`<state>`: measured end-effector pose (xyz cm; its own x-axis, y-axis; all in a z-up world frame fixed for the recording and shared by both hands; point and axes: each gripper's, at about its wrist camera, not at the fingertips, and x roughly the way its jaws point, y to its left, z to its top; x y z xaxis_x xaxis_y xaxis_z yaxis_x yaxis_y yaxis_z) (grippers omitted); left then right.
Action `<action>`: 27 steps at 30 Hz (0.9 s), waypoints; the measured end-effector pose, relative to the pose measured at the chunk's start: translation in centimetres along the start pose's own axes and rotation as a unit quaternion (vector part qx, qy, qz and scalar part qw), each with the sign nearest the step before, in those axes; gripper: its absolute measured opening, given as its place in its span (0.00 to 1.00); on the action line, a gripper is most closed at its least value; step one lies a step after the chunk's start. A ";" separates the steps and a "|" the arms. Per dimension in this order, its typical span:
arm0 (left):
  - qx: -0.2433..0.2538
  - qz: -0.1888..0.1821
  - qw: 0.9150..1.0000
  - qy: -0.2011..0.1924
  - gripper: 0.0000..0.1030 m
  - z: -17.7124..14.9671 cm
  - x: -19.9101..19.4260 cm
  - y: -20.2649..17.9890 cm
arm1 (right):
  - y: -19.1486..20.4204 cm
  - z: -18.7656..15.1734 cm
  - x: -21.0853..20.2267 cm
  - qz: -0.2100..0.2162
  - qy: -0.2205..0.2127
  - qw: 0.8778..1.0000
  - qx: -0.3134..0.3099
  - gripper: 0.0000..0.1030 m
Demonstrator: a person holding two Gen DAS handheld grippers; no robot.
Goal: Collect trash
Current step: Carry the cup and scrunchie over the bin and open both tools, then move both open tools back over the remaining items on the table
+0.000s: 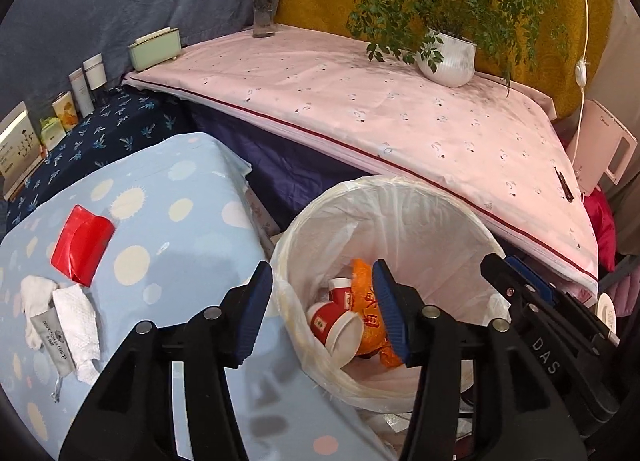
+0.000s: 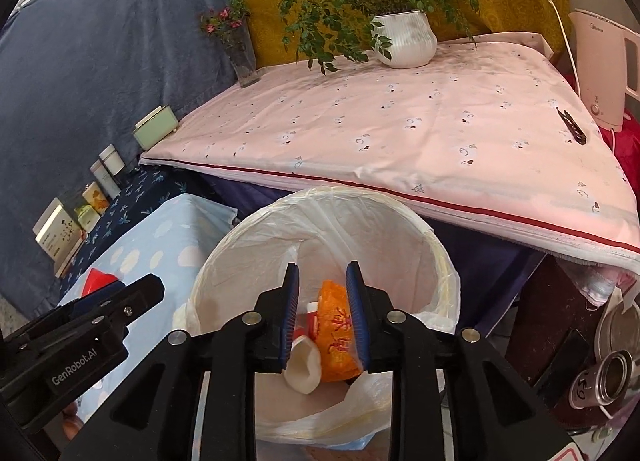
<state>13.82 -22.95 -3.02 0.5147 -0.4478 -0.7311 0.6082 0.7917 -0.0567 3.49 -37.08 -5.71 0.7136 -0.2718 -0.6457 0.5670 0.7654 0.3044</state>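
Observation:
A white-lined trash bin (image 1: 400, 197) (image 2: 248, 229) stands beside the blue dotted table. Inside lie red-and-white paper cups (image 1: 332, 321) (image 2: 304, 369) and an orange wrapper (image 1: 364, 285) (image 2: 334, 325). My left gripper (image 1: 322, 313) is open and empty, over the bin's left rim. My right gripper (image 2: 323, 317) hovers over the bin's mouth with its jaws partly open and nothing between them; it also shows in the left wrist view (image 1: 520, 285). On the blue table (image 1: 188, 245) lie a red packet (image 1: 82, 245), crumpled white tissues (image 1: 76, 321) and a grey sachet (image 1: 54, 337).
A pink-covered table (image 1: 380, 113) (image 2: 400, 133) behind the bin holds a potted plant (image 1: 448, 57), a flower vase (image 1: 264, 5) and a black clip (image 1: 564, 185). Boxes and bottles (image 1: 80, 93) line a dark shelf at left. A kettle (image 2: 600, 69) stands at right, a can (image 2: 608, 377) below it.

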 end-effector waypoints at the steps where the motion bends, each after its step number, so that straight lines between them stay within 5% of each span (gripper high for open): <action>1: -0.003 0.003 1.000 -0.001 0.48 0.0 -0.1 0.2 | 0.2 0.0 0.0 0.001 0.000 1.000 -0.001 0.25; 23: -0.067 0.060 0.996 -0.013 0.48 -2.0 -3.5 8.6 | 9.0 -1.6 -1.9 0.034 0.006 0.996 -0.078 0.48; 27: -0.082 0.077 0.993 -0.015 0.57 -2.8 -4.3 10.8 | 11.0 -2.5 -2.0 0.045 0.013 0.995 -0.090 0.49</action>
<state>16.46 -11.31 -2.35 0.6134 -0.3258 -0.7194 0.4145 0.9082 -0.0579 7.27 -26.65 -2.83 0.7455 -0.1845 -0.6404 0.4169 0.8788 0.2321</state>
